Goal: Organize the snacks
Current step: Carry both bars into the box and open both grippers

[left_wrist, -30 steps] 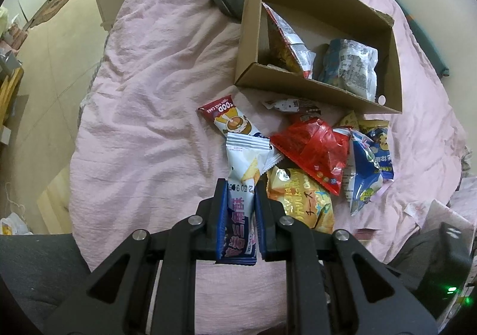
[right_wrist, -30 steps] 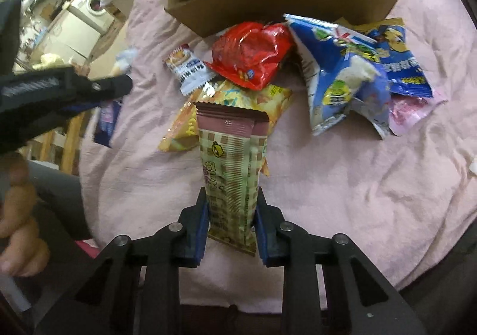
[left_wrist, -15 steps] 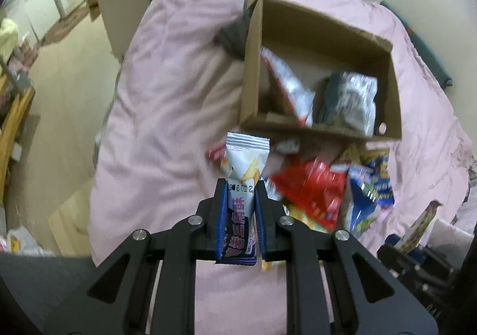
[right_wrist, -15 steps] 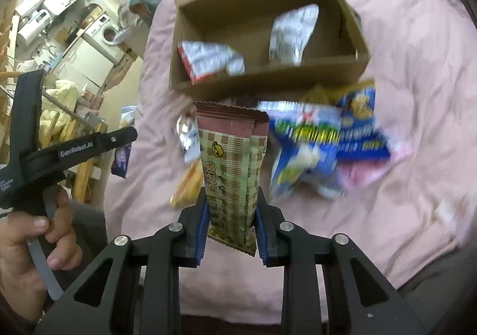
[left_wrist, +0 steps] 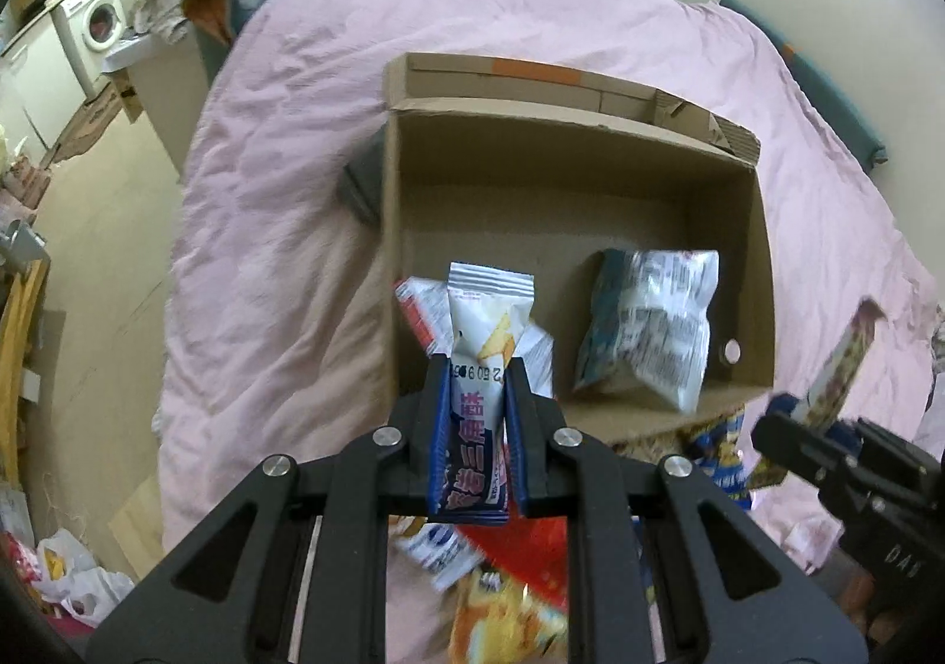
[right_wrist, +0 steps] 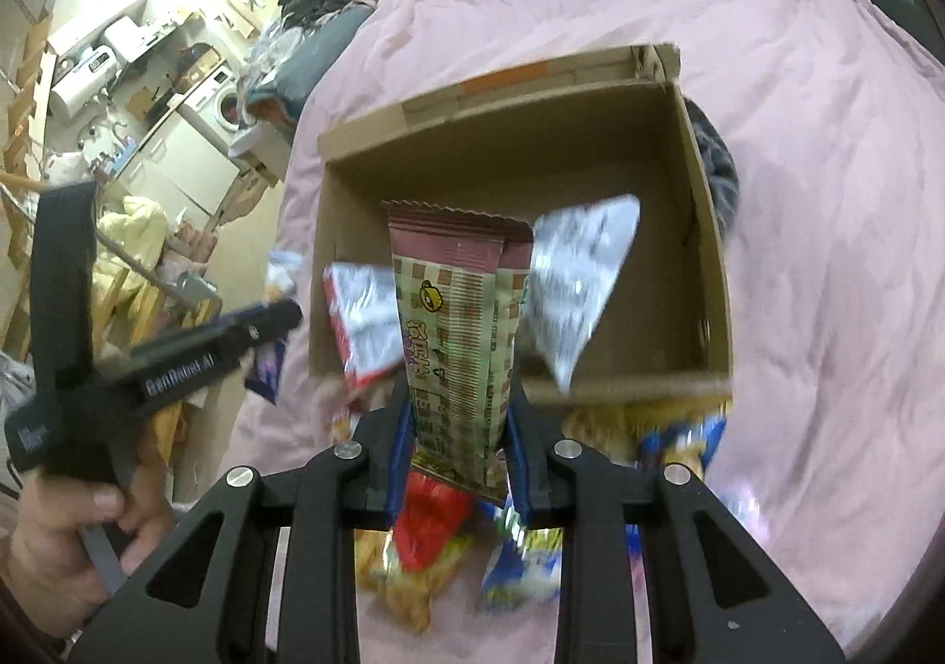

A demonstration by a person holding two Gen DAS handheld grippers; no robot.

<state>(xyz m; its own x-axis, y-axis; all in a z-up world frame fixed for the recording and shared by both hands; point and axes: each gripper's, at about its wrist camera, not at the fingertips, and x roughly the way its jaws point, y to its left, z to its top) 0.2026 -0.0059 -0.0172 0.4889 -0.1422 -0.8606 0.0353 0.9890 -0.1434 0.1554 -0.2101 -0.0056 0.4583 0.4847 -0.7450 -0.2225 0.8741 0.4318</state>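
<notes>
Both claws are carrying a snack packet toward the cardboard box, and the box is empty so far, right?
Not empty. The cardboard box already holds two packets: a red-and-white packet and a silver-and-teal bag, clear in both wrist views. The rest stands: left claw grips a white-and-blue packet, right claw a brown checkered packet.

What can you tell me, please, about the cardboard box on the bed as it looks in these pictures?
The cardboard box is a plain brown, open-topped carton with orange tape on its far flap. It sits upright on the pink bedspread, with something dark against one side. Inside lie two snack bags: a red-edged silver packet and a crinkled silver bag; the rest of the floor is bare. More snacks lie against its near wall. Neither gripper touches it.
</notes>
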